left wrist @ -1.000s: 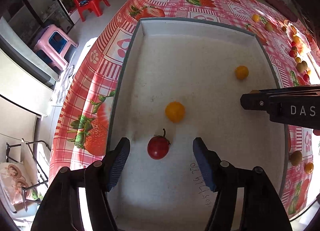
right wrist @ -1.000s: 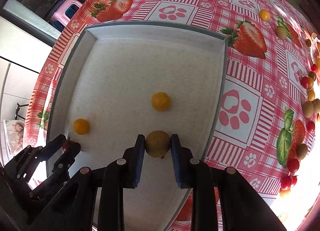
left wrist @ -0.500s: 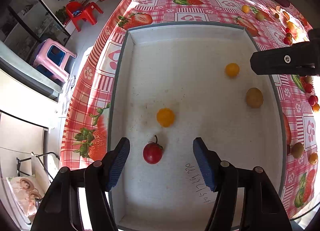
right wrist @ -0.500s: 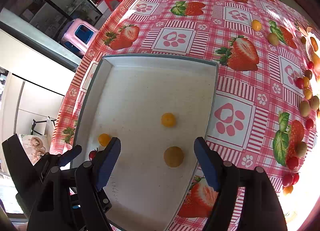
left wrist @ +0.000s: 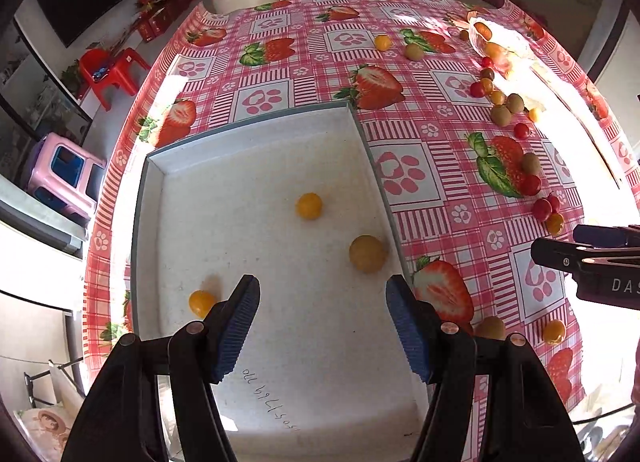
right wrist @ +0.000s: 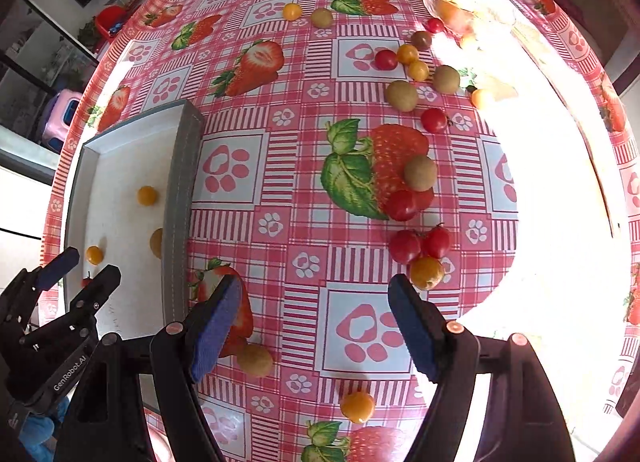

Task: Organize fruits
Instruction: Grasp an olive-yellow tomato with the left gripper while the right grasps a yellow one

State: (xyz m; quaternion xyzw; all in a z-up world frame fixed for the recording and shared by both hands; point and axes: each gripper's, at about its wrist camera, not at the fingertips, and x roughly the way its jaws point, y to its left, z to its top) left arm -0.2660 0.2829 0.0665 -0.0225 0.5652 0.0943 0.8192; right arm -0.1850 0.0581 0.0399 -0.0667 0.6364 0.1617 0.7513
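Observation:
A white tray with a grey rim holds a yellow tomato, a tan round fruit and a small orange tomato. My left gripper hangs open and empty above the tray's near half. In the right wrist view a red tomato lies by the left gripper's fingers. My right gripper is open and empty over the tablecloth, to the right of the tray wall. Just ahead of it lie two red tomatoes and an orange one.
Several loose tomatoes and kiwis are scattered over the strawberry tablecloth. A tan fruit and an orange tomato lie under the right gripper. A clear bag of fruit sits far right in glare. Stools stand on the floor at left.
The right gripper opened, left the tan fruit in the tray and swung right over the tablecloth. The left gripper drew away from the red tomato, which left its view.

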